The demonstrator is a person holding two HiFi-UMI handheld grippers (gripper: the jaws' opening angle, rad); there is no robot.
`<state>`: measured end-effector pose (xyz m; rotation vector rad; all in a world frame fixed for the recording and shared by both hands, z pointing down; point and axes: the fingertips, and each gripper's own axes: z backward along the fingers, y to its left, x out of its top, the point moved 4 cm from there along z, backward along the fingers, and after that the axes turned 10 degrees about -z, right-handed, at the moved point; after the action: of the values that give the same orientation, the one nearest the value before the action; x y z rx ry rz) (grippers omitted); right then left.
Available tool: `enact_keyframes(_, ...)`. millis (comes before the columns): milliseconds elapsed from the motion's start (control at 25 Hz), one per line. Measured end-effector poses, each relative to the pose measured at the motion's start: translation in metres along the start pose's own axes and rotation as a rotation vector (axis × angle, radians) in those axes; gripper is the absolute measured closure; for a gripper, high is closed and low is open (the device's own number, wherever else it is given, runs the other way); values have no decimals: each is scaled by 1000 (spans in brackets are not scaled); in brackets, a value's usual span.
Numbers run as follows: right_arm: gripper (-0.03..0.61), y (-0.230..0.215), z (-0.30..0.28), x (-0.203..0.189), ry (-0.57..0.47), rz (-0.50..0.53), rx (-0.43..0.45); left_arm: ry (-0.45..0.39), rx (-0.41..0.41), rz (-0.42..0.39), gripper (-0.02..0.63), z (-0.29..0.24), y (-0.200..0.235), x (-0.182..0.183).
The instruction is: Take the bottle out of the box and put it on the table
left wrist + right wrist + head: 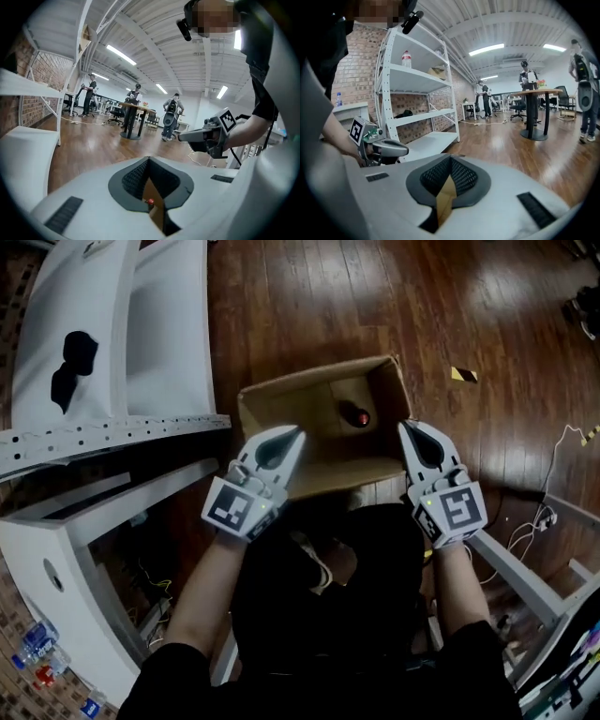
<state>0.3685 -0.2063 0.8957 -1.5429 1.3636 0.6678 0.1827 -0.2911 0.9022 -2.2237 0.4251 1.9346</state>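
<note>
The left gripper [292, 435] is hovering above the near-left rim of the open cardboard box [281, 388], with its jaws pressed together and nothing between them. The right gripper [409, 430] is hanging over the box's near-right corner, its jaws likewise closed and empty. The 2 tips are pointing toward the box. The bottle [354, 414], dark with a red cap, is resting inside the box toward its far right side. It is sitting beyond both tips, touching neither, and nearer the right gripper. The box is sitting on the wooden floor [300, 296], with white shelving [112, 427] to its left.
</note>
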Motion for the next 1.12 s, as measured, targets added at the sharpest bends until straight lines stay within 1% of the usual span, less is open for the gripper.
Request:
enact_keyframes(120,575,-11,-37,-33,-55,51,30,-47,-20,-48,611,-12,8,-55)
enact_keyframes(240,575,-13,-61,-60,-83,68,48,-88,-45,-95,611,-22,11,-102)
enact_keyframes(280,576,-13,-65,-64,-84,96,46,-98,-55,-108,611,-25,11,-115)
enact_keyframes(360,575,-8,-65,-65,-76,206,42,-114,-79,-128,611,-31,8,-132)
enact_keyframes(400,575,-4,-61,-64,-74,245,43,-118,-93,-134,611,-34,5,-136)
enact_keyframes(440,575,0,-56,-62,-76,246,46,-121,-107,-139,611,-37,1,-138)
enact_keyframes(560,575,8,-45,-51,-111,131,62,-123,-153,-150,611,-45,-12,-138)
enact_keyframes(600,575,9,-45,-47,-124,109,62,-122,-168,-153,611,-48,-17,-137)
enact_keyframes(760,575,6,-47,-45,-132,119,46,-107,-228,-170,611,-59,-34,-136)
enact_keyframes(880,575,2,-50,-55,-110,131,30,-71,-267,-184,611,-68,-42,-143)
enact_keyframes(1040,575,-11,-50,-71,-55,95,-5,-20,-304,-168,611,-90,-45,-167)
enact_keyframes(1120,575,-13,-48,-74,-46,84,-16,17,-324,-179,611,-102,-48,-185)
